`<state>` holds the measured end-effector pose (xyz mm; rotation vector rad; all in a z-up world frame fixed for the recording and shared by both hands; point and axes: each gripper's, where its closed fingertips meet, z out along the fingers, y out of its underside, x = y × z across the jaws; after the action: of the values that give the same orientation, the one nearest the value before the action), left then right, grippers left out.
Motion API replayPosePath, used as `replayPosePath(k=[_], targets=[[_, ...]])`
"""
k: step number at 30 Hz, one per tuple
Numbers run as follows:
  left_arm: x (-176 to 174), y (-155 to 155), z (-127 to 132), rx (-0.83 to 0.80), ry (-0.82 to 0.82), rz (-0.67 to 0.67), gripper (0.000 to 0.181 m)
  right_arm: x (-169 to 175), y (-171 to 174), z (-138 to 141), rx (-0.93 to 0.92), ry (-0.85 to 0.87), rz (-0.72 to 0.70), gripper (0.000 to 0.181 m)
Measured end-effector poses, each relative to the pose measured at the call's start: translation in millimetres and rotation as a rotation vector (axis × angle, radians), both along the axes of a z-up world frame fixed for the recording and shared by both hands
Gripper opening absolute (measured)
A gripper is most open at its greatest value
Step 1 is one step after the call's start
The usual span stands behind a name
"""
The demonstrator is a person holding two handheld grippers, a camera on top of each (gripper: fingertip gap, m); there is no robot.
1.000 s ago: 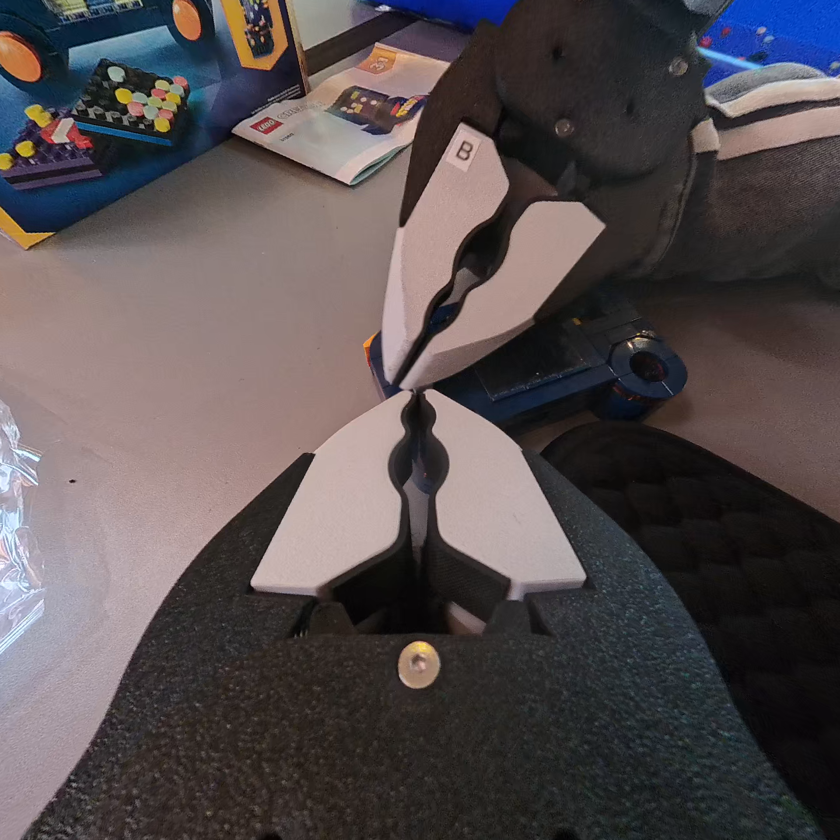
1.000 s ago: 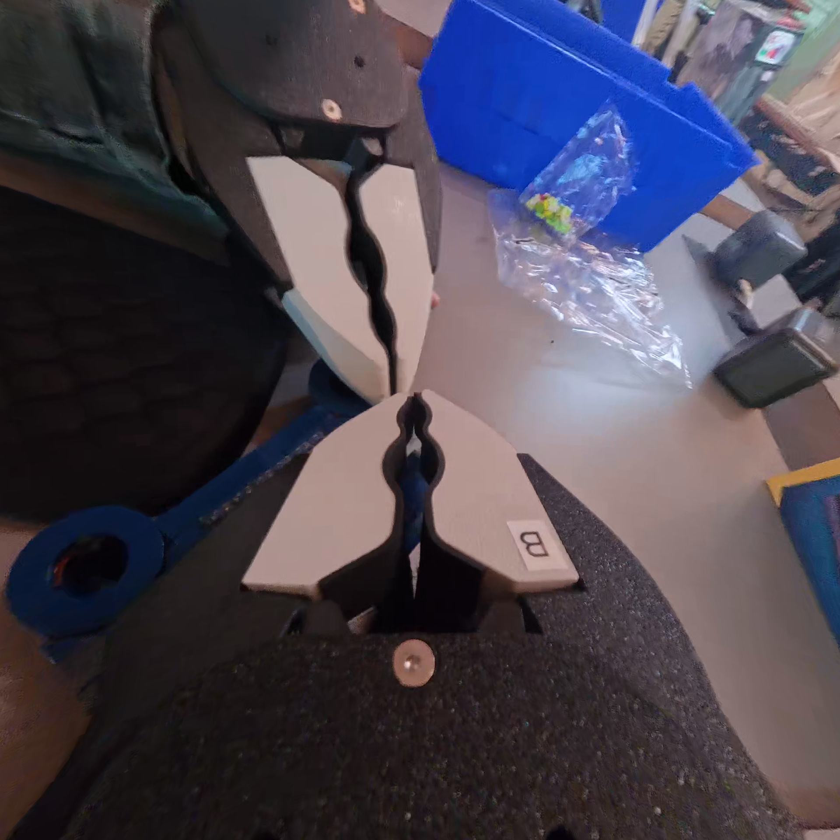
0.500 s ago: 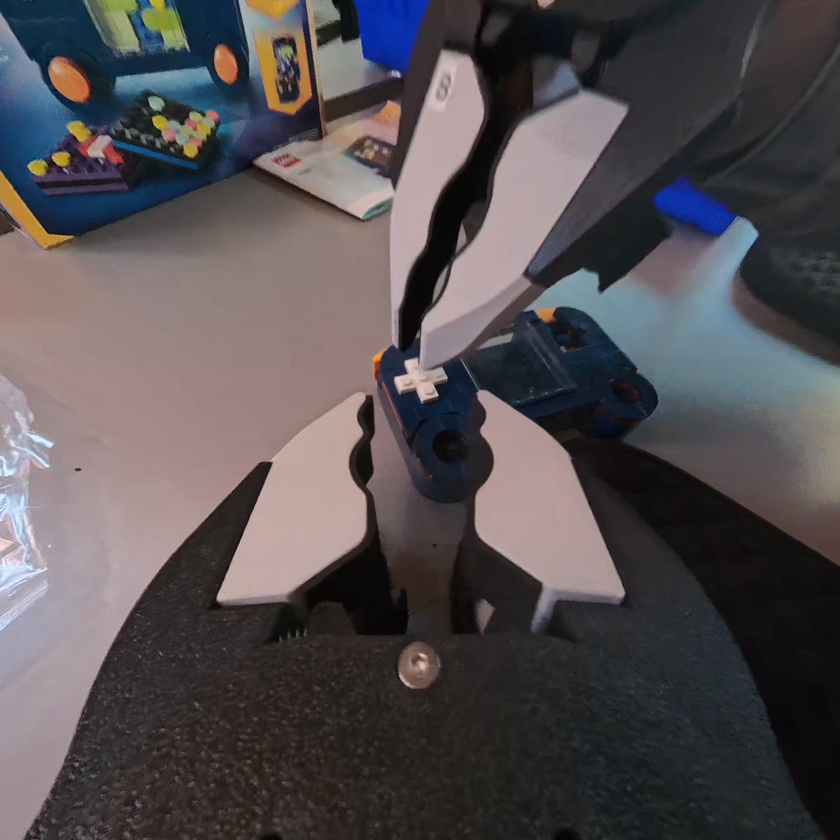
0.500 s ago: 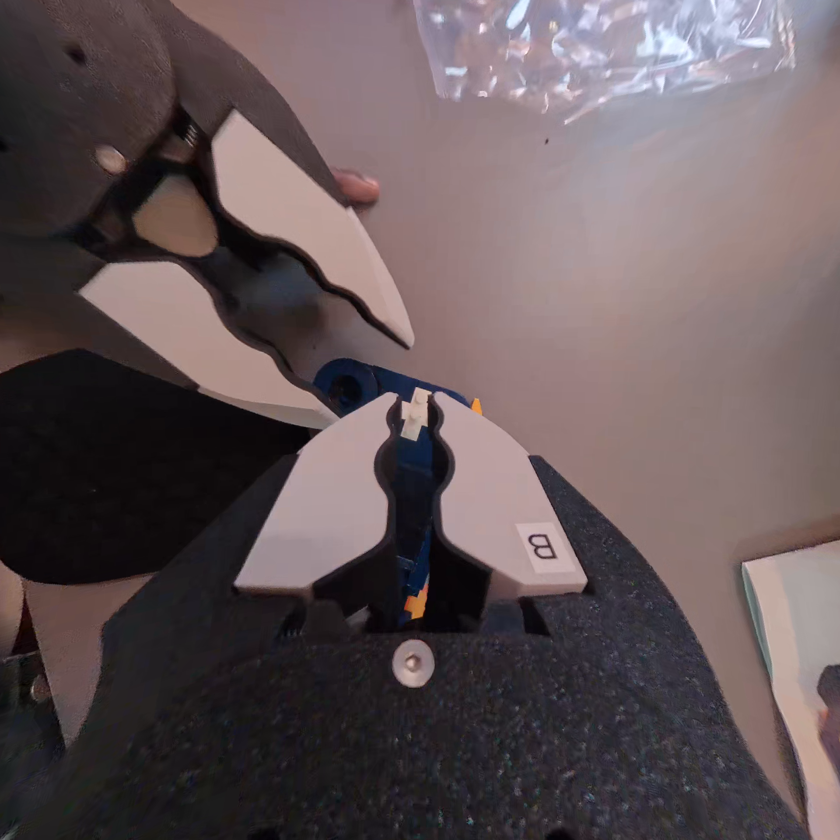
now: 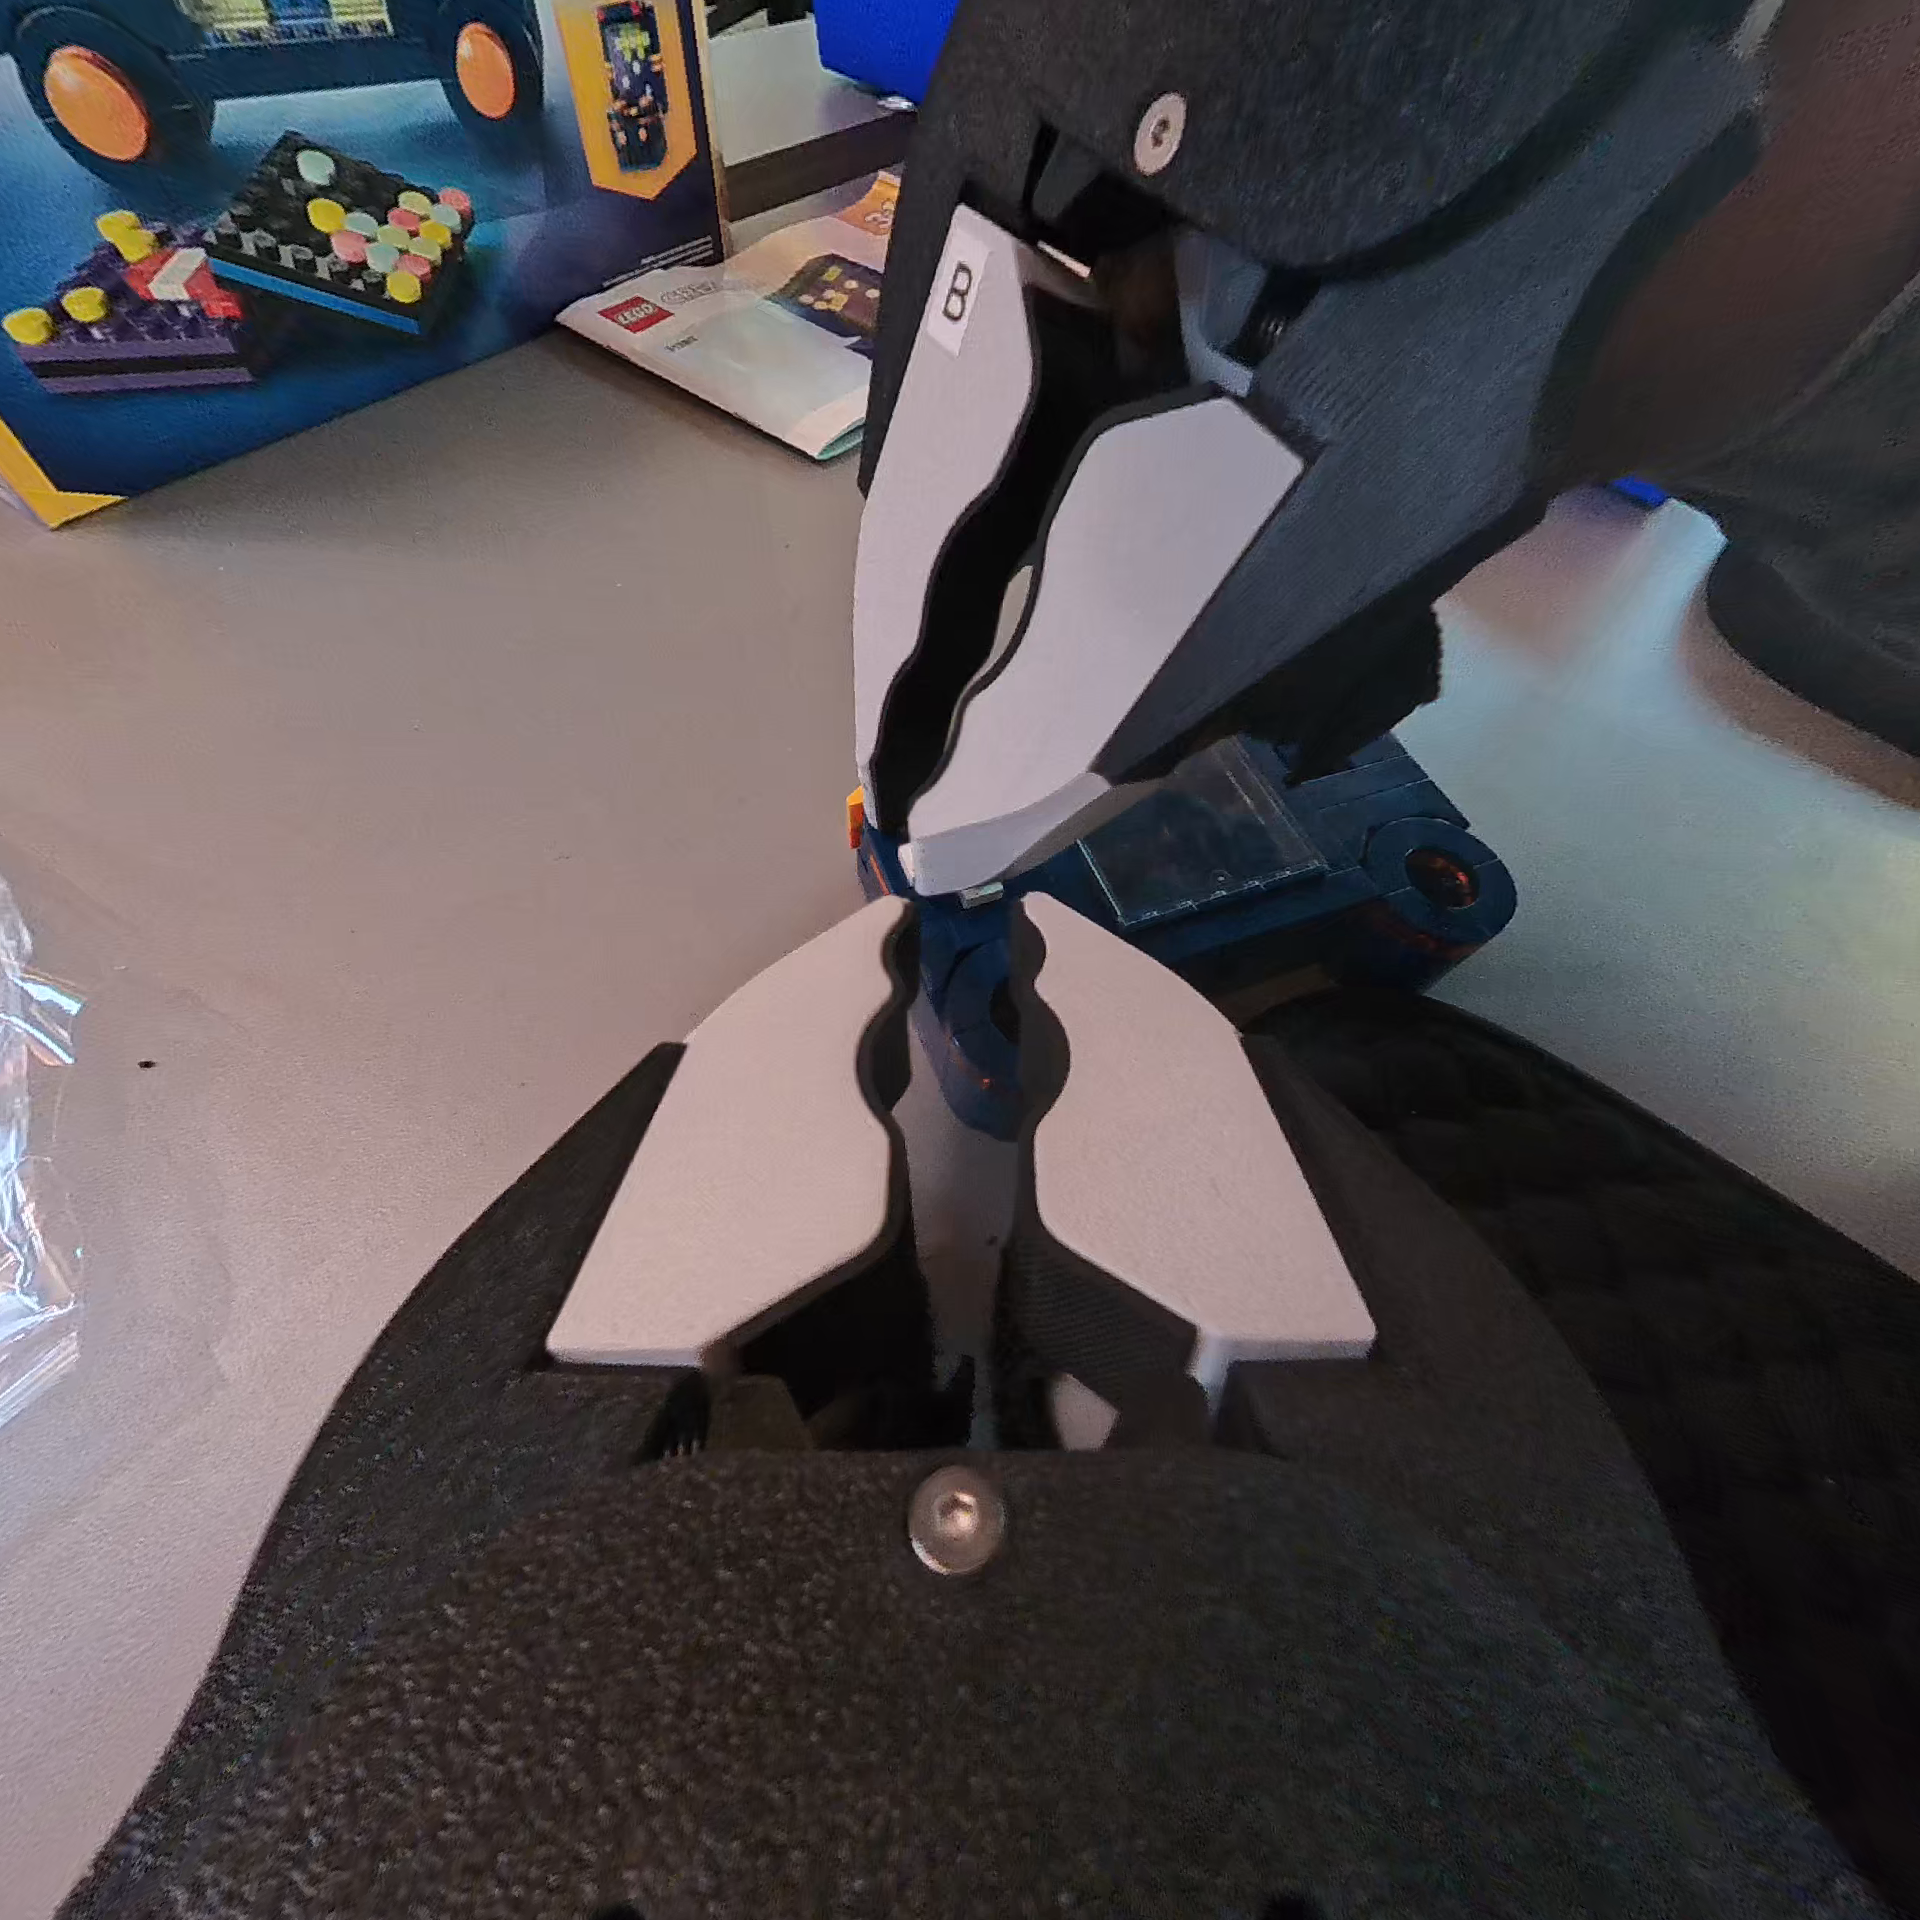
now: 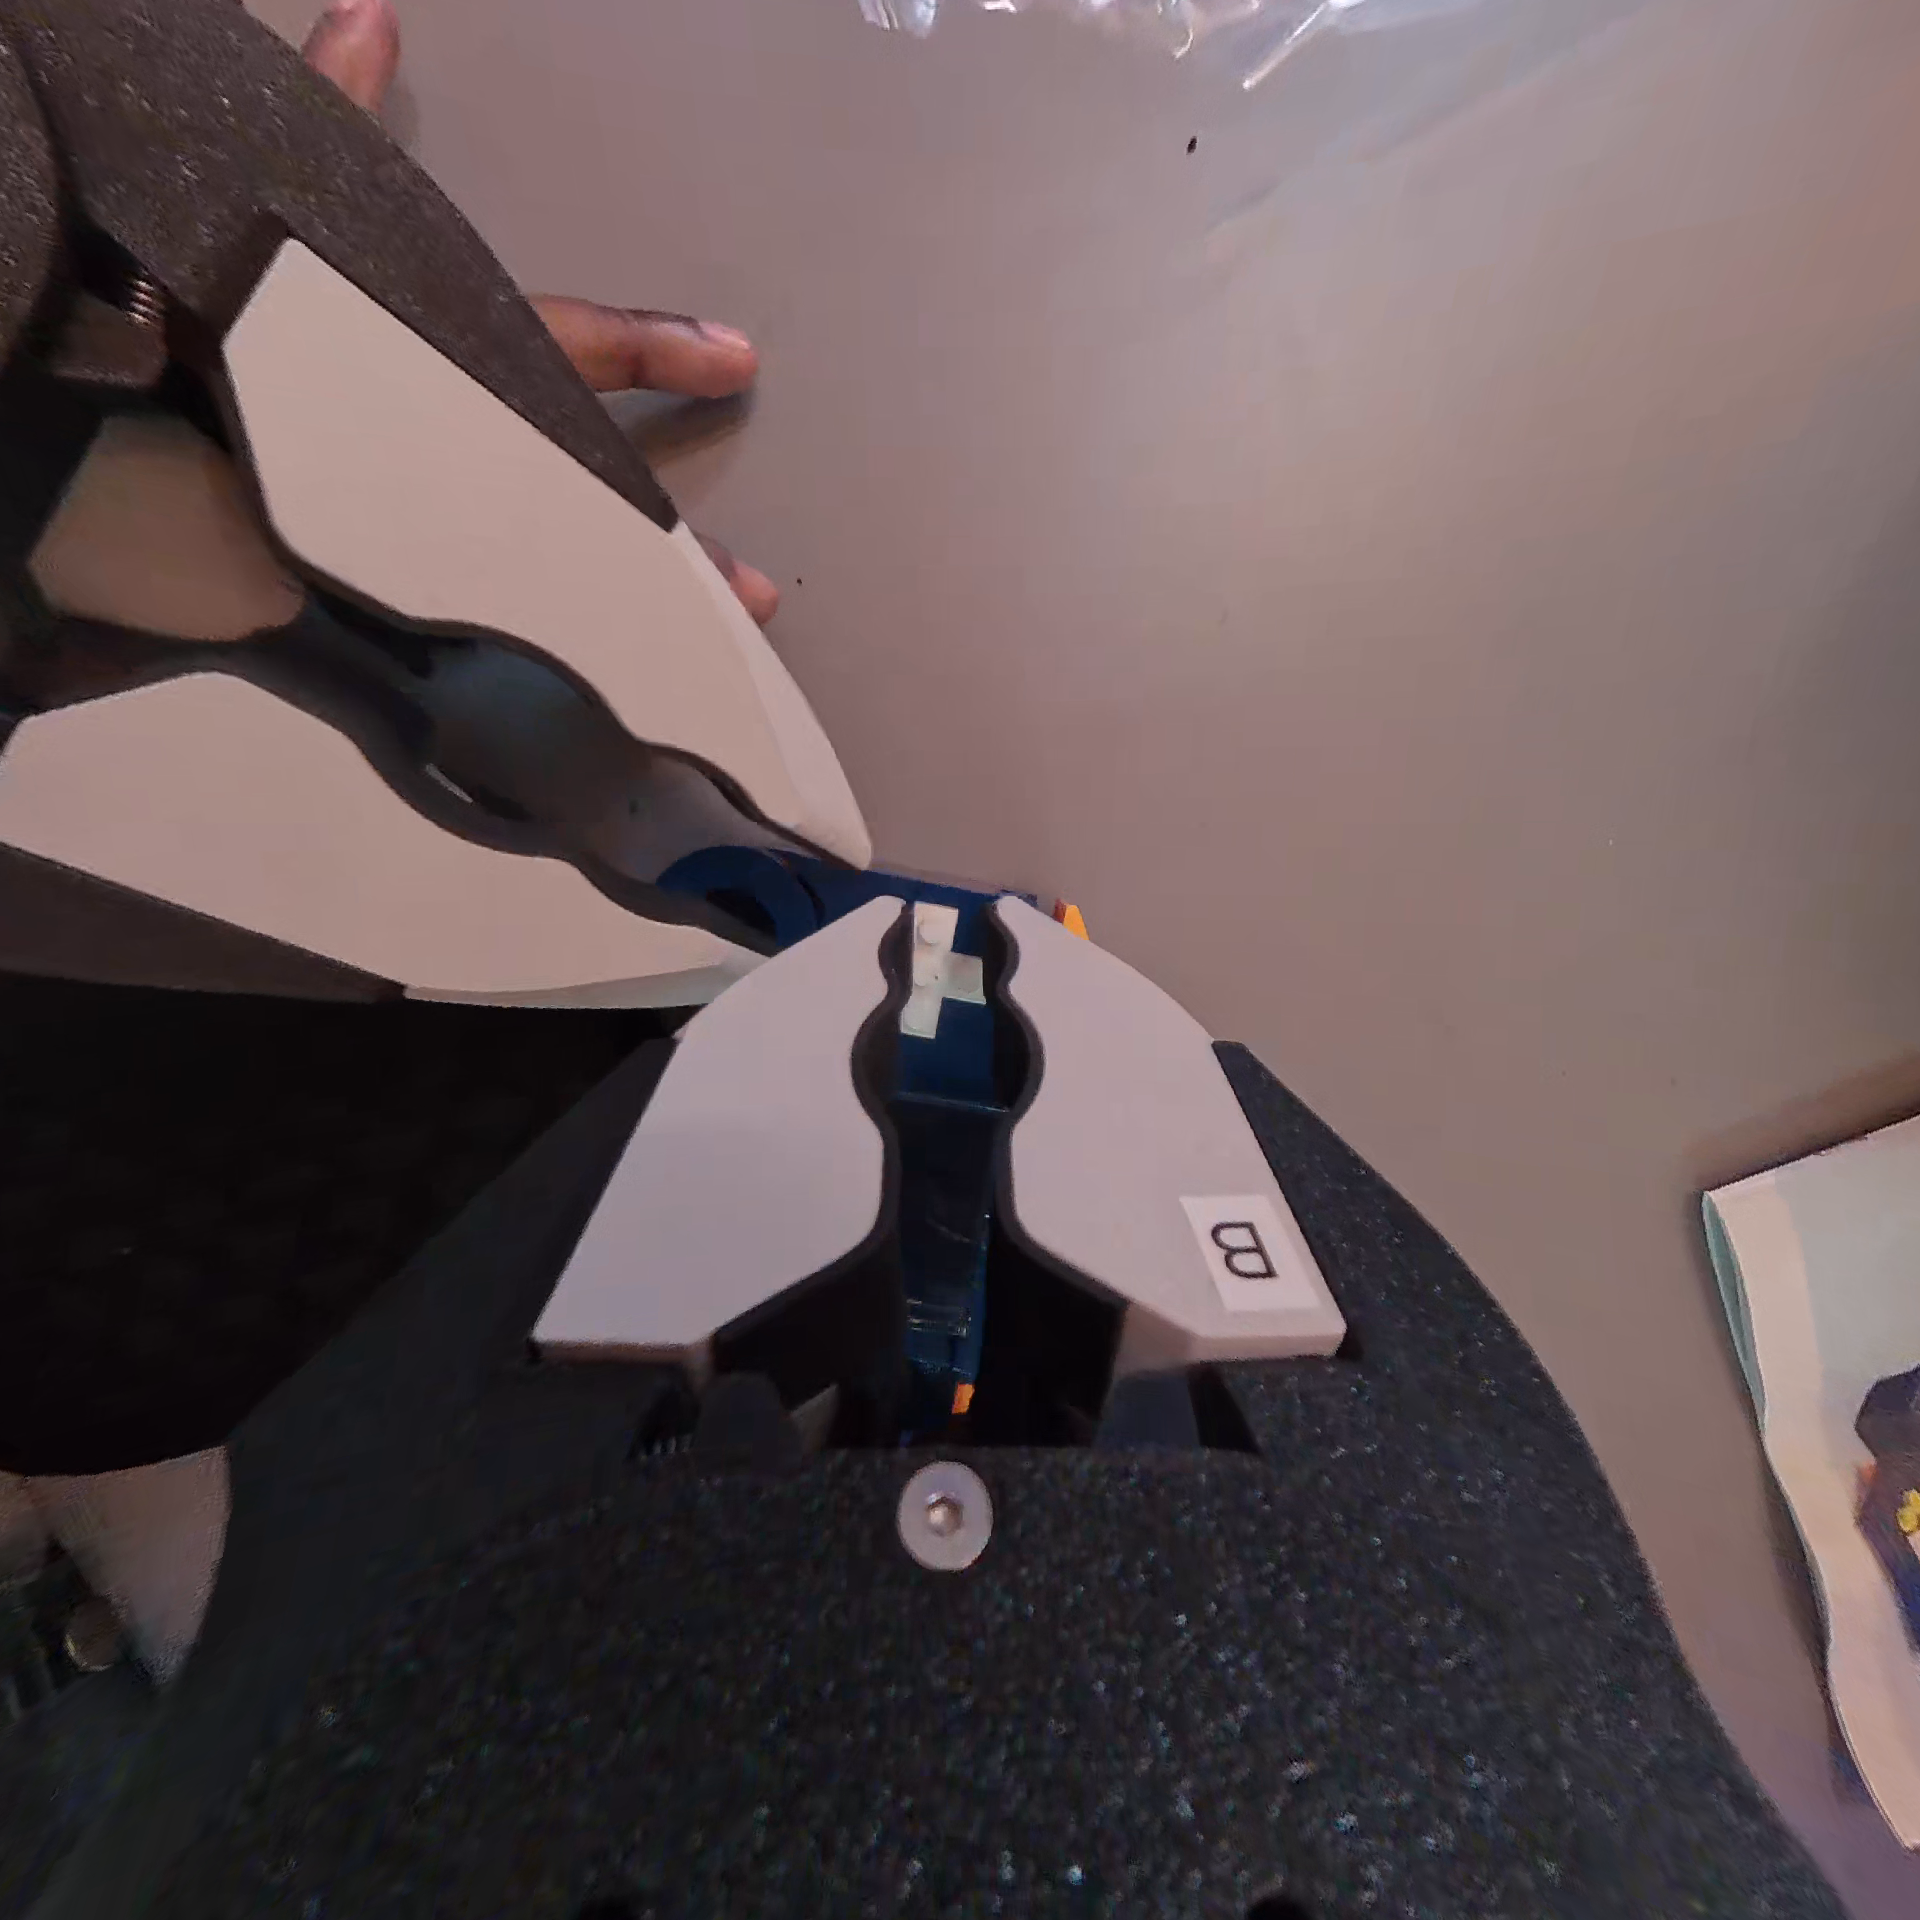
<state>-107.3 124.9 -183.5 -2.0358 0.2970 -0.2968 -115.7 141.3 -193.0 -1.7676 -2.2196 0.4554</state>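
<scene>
Gripping a blue brick car point(image 5: 1299, 831) by one end with the left tongs point(image 5: 966, 920): jaws closed in against either side of the round wheel arch, car resting low on the grey worktop point(image 5: 416, 727), its clear windscreen facing up.

Coming down from above with the right tongs point(image 6: 948, 909): jaws drawn nearly together, tips set on the car's top just beside the left tongs. Between those tips, seen from the right wrist view, a small white cross-piece point(image 6: 935, 977) lying on the car's top. Cannot tell whether pinched by the right tongs or merely framed by them; likewise cannot tell whether pressed fully home on the studs.

Both tongs meeting at the same end of the car, almost touching one another.

Farther back on the worktop, well apart from the car: a blue toy box point(image 5: 312, 312), an open booklet point(image 5: 748, 343) just beside it, and a crumpled clear bag point(image 5: 31, 1143) at the left edge. Beside the car, a dark quilted pad point(image 5: 1662, 1351). Behind the left tongs, in the right wrist view, a person's fingers point(image 6: 665, 348) laid on the worktop.
</scene>
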Motion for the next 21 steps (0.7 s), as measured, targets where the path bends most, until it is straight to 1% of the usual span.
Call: replayPosePath(k=[7,12,15,18,21], targets=[[4.1,0.2,-6.8,-0.029,0.053,-0.018,0.010,3.2,-2.3,-1.1,0.060,-0.039,-0.009,0.008],[2.4,1.1,-7.3,-0.038,0.034,-0.006,0.000,3.8,-2.4,-1.5,0.055,-0.061,-0.024,0.008],[2.8,1.0,-7.4,-0.033,0.047,-0.006,0.000,3.2,-2.9,-1.3,0.091,0.010,0.003,0.007],[3.8,0.8,-7.6,-0.031,0.054,-0.011,0.000,2.5,-3.2,-0.5,0.029,0.163,-0.009,0.007],[4.4,0.8,-7.7,-0.029,0.059,-0.013,0.000,2.1,-3.5,0.1,-0.017,0.251,-0.027,0.007]])
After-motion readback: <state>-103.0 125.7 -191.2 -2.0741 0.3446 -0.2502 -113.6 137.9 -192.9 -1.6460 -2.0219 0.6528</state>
